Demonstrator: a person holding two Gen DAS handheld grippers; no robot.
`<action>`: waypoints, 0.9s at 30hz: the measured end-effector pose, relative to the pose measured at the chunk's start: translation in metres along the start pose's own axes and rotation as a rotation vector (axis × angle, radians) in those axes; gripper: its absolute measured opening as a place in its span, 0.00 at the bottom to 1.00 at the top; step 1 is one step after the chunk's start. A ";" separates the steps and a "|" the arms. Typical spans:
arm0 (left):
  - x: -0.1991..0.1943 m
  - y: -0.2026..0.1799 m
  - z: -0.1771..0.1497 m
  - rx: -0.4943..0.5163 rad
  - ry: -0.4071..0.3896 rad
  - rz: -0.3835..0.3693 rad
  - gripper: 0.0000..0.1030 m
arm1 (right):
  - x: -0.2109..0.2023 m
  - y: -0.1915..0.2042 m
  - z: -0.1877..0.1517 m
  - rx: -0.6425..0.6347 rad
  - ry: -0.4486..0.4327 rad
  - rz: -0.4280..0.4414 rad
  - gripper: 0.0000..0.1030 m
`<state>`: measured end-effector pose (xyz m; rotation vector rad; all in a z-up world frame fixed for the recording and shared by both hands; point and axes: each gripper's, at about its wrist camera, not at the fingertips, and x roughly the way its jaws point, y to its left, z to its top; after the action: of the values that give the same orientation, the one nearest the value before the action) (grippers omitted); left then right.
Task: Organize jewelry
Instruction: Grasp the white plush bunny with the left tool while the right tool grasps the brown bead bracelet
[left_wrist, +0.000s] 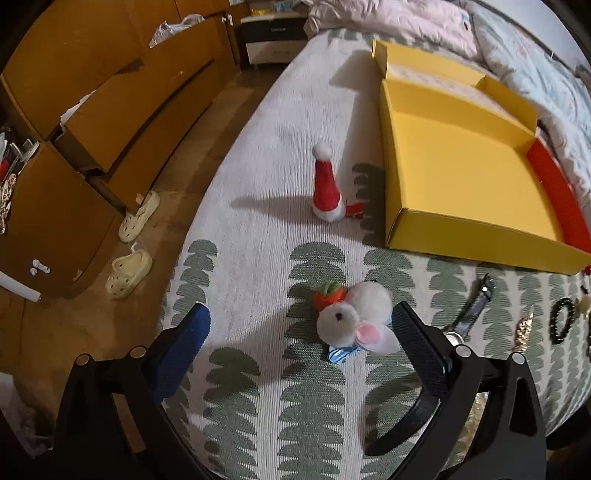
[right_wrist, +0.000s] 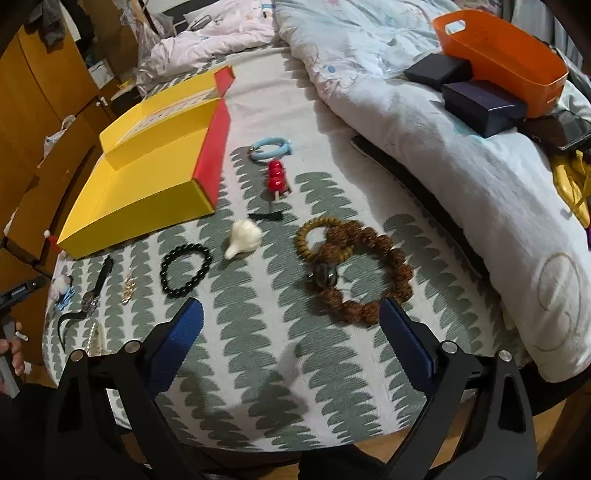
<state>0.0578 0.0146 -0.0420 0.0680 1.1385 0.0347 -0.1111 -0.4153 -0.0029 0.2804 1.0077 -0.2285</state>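
An open yellow box (left_wrist: 461, 177) (right_wrist: 147, 184) lies empty on the bed. My left gripper (left_wrist: 303, 325) hangs open over a white pom-pom mouse clip (left_wrist: 354, 317), which sits just inside its right finger; a red Santa-hat clip (left_wrist: 327, 188) stands beyond. My right gripper (right_wrist: 291, 317) is open above bare bedcover, with a big brown bead bracelet (right_wrist: 369, 269) near its right finger and a smaller olive bead ring (right_wrist: 321, 236) overlapping that. A black bead bracelet (right_wrist: 184, 269) (left_wrist: 561, 319), a white shell-shaped piece (right_wrist: 243, 238), a red bead clip (right_wrist: 277, 179), a blue ring (right_wrist: 269, 147) and a wristwatch (right_wrist: 94, 295) (left_wrist: 469, 317) lie around.
A rumpled quilt (right_wrist: 443, 147) covers the bed's right side, bearing an orange basket (right_wrist: 509, 62) and two dark boxes (right_wrist: 480, 101). Wooden drawers (left_wrist: 110, 122) and a pair of slippers (left_wrist: 133, 243) are on the floor to the left. A hand (right_wrist: 9, 354) shows at the left edge.
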 end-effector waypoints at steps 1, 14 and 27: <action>0.003 0.000 0.001 0.003 0.008 0.001 0.94 | 0.003 -0.001 0.001 -0.008 0.010 -0.008 0.92; 0.015 -0.008 0.013 0.013 0.053 -0.012 0.94 | 0.047 -0.017 0.019 -0.050 0.173 -0.078 0.63; 0.026 -0.012 0.020 -0.017 0.106 -0.070 0.94 | 0.083 -0.006 0.027 -0.106 0.270 -0.056 0.50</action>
<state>0.0867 0.0031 -0.0579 0.0115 1.2454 -0.0148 -0.0490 -0.4345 -0.0612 0.1897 1.2917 -0.1900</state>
